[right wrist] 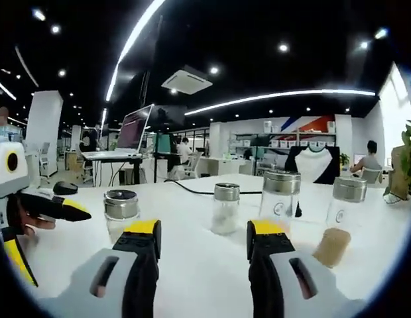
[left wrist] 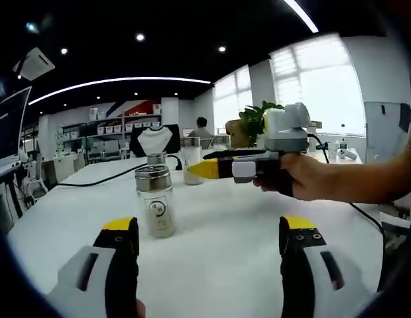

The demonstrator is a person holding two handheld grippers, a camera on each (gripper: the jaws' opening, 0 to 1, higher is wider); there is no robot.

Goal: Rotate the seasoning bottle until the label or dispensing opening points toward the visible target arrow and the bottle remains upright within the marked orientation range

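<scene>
- Office surface (left wrist: 219,218), white, is carrying several shakers, standing upright and apart so each can be reached alone.
- Left tool (left wrist: 209,242) is hovering with jaws spread wide; bottle (left wrist: 156,199) is standing just ahead of its left jaw, untouched.
- Right tool (right wrist: 202,238) is also gaping and empty, aiming between shakers (right wrist: 226,209).
- No arrow is showing; rotation likely not yet begun.
</scene>
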